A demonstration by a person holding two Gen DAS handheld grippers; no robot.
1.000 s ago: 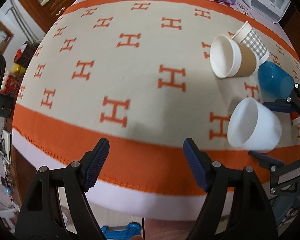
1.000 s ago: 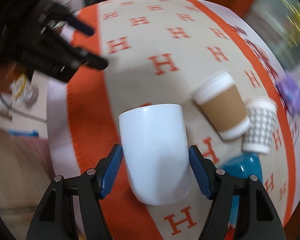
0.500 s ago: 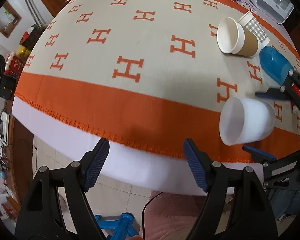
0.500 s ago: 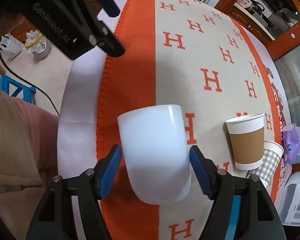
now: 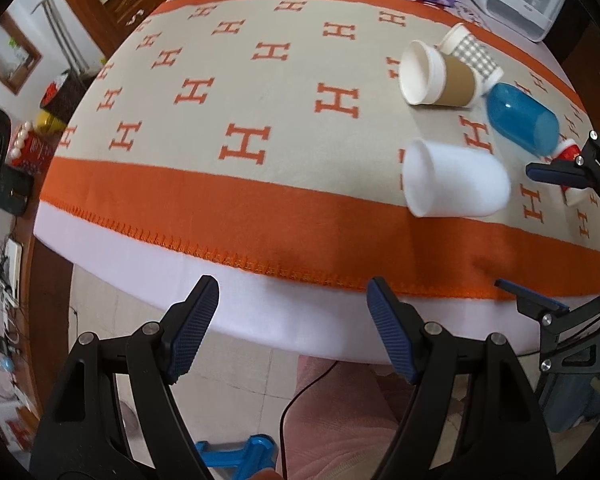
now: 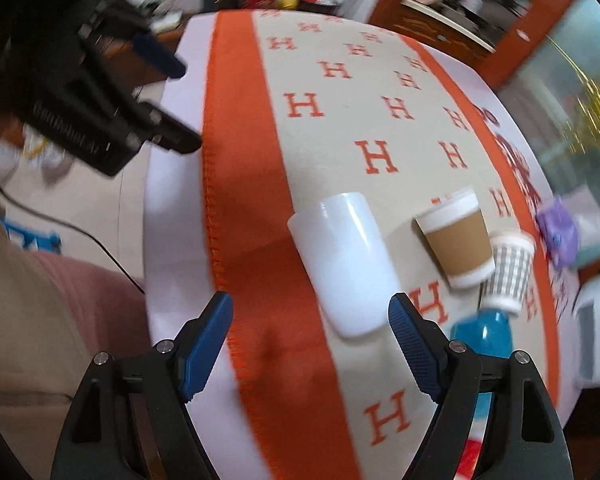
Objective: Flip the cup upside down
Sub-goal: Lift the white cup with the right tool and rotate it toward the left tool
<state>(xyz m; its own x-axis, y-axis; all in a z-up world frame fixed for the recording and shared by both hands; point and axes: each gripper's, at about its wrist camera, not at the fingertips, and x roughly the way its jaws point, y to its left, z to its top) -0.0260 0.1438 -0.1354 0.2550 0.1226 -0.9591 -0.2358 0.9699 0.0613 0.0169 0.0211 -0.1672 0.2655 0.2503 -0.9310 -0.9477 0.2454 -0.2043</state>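
The white cup (image 6: 344, 264) is seen standing on the desk (image 5: 260, 320), on the orange-and-beige H-patterned blanket (image 5: 220, 208), right at the seam where the orange border meets the beige field. In the fisheye views its wide rim appears towards the left gripper's side and its rounded closed end towards the right gripper; whether the rim is seated flat on the cloth cannot be told for certain from either view. The right gripper (image 6: 312, 332) is held just short of the cup with its jaws spread wide and nothing between them; the cup is free of both pads. The left gripper (image 5: 292, 320) is parked off the near edge of the desk, jaws likewise apart and empty.

Close behind the cup, a brown-sleeved paper cup (image 6: 456, 240), a grey checked paper cup (image 6: 508, 268) and a blue cup (image 5: 520, 118) are crowded together.

The release is judged to be the step in hand. For it to be done well, the jaws are best kept fully spread while the gripper is drawn straight back along its own line, so that neither pad is dragged across the cup's smooth wall. Sideways drift towards the paper cups is to be avoided, since a light nudge could topple them. The soft blanket may let the cup rock, so a slow retreat is advised.
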